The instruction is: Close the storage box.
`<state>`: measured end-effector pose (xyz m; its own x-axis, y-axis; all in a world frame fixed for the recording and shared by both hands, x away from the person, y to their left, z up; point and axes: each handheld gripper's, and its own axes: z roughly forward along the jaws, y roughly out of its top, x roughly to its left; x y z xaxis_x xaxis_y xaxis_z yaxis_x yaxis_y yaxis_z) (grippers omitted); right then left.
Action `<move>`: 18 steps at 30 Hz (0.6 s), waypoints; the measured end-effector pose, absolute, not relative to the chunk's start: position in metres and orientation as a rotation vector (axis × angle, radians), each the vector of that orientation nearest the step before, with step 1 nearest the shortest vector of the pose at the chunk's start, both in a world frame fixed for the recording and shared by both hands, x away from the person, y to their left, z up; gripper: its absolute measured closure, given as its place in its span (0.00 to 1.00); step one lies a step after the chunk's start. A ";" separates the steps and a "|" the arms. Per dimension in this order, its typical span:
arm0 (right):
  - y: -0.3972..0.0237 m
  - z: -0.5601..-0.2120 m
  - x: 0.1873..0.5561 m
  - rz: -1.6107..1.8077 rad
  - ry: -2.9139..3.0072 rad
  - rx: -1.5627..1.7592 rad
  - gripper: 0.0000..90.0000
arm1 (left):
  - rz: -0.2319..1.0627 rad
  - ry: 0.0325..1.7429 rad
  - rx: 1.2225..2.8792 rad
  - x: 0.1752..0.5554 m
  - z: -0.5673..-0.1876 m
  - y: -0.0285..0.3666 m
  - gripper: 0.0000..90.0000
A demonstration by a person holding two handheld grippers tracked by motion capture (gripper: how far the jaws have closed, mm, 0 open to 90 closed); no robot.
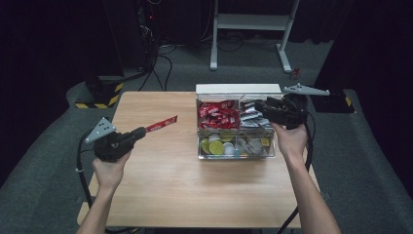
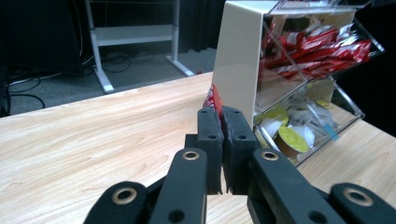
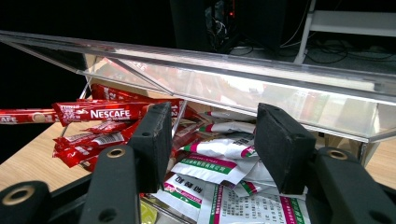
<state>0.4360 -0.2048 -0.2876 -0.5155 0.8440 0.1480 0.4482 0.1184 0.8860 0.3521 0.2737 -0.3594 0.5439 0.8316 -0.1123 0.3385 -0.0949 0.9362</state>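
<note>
One sachet out, another in reach at the clear organiser [image 1: 272, 146].
Left hand-held gripper [image 1: 141, 131] pinches a red stick sachet [image 1: 162, 123] clear above the surface [image 1: 165, 180]; right hand-held gripper [image 1: 258, 106], jaws apart, hovers over white sachets [image 3: 210, 163], seemingly to pick.

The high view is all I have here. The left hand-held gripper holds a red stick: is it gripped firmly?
Observer: Yes, the left hand-held gripper has its jaws shut on the red stick.
Operator: And the right one?
Observer: The right hand-held gripper is open, over white sachets.
Operator: Any brand on the red sticks in the box?
Observer: One red packet reads Nescafe.
</note>
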 end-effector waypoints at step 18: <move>-0.205 -0.288 0.436 1.364 2.011 1.254 0.52 | 0.531 1.037 1.682 0.364 -0.383 0.267 0.97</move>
